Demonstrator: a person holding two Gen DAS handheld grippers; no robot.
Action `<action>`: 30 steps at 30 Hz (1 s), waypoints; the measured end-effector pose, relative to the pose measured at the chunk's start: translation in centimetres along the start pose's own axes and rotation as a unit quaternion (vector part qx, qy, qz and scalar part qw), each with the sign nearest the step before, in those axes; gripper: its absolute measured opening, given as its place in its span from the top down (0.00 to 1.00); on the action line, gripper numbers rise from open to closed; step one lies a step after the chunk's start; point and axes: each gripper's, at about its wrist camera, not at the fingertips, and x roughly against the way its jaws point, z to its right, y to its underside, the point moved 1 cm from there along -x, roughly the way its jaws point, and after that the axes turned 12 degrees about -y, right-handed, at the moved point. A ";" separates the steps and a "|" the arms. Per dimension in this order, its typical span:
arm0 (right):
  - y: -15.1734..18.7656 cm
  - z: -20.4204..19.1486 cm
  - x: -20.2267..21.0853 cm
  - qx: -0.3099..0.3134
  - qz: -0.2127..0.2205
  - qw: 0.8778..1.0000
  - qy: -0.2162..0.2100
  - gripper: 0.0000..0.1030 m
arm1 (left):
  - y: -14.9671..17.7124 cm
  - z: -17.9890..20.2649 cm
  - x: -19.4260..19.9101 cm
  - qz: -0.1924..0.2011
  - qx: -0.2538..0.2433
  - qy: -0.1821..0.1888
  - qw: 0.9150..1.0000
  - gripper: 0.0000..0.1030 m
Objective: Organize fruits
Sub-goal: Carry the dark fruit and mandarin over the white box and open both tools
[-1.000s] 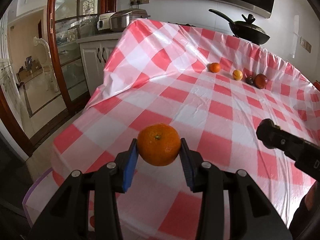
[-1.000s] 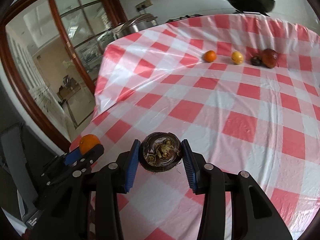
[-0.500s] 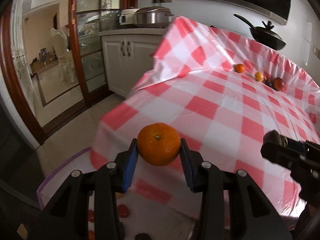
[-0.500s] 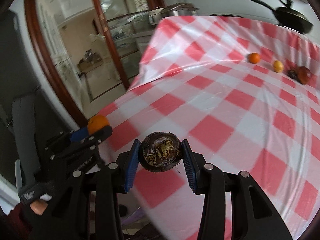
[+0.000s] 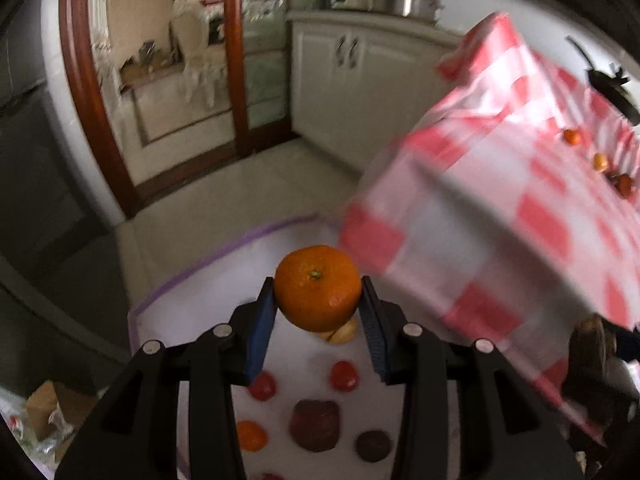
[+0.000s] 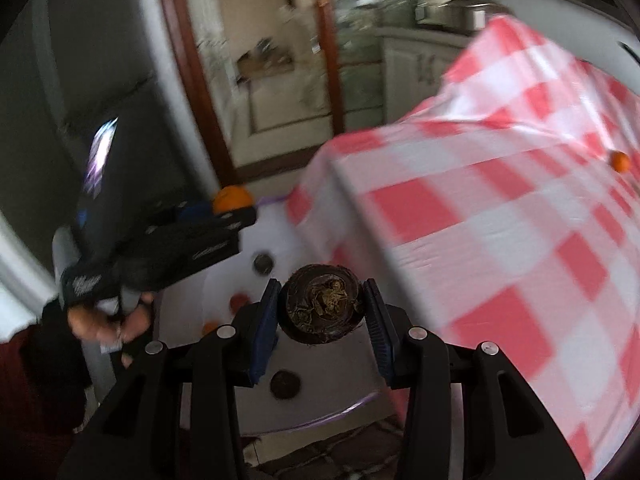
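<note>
A: Left wrist view first. We're seeing the left gripper at lower centre, its blue pads pressing both sides of an orange mandarin. So it's clamped on the fruit, jaws only as wide as the mandarin.

B: Below it we're looking at a white mat with a purple edge, on the floor. Loose fruit is lying on it: two small red ones, a dark red lump, a small orange one, a dark round one. A yellowish piece is peeking out under the mandarin, too hidden to name.

A: The red-and-white checked tablecloth is filling the right side, blurred. More small fruit is sitting far off on it, upper right.

B: Right wrist view. The right gripper at lower centre is squeezing a dark brown round fruit, dried top facing us. Gripped tight, pads touching both sides.

A: At left centre we're seeing the other gripper carrying the mandarin, a hand on its handle. Mat behind it, tablecloth on the right.
</note>
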 end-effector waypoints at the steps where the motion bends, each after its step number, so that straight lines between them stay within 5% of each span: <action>1: 0.4 -0.5 -1.2 0.009 -0.017 1.000 -0.006 0.59 | 0.5 -0.3 -0.9 -0.015 0.000 -0.009 1.000 0.60; 12: 3.8 0.4 -11.4 0.007 -0.154 0.988 -0.001 0.59 | 4.3 -2.0 -7.7 -0.135 -0.007 -0.064 0.989 0.60; 21: 4.8 0.0 -14.1 0.041 -0.195 0.980 0.017 0.58 | 5.8 -2.6 -9.2 -0.168 -0.004 -0.077 0.983 0.59; 23: 4.9 -0.4 -13.8 0.052 -0.192 0.980 0.021 0.56 | 5.6 -2.6 -9.0 -0.161 -0.002 -0.085 0.983 0.53; 27: 4.1 -1.3 -11.9 0.077 -0.165 0.983 0.019 0.34 | 4.1 -3.0 -8.1 -0.124 0.007 -0.109 0.986 0.11; 30: 3.2 -1.9 -9.6 0.083 -0.132 0.988 -0.003 0.34 | 2.7 -3.5 -6.8 -0.096 0.025 -0.126 0.987 0.06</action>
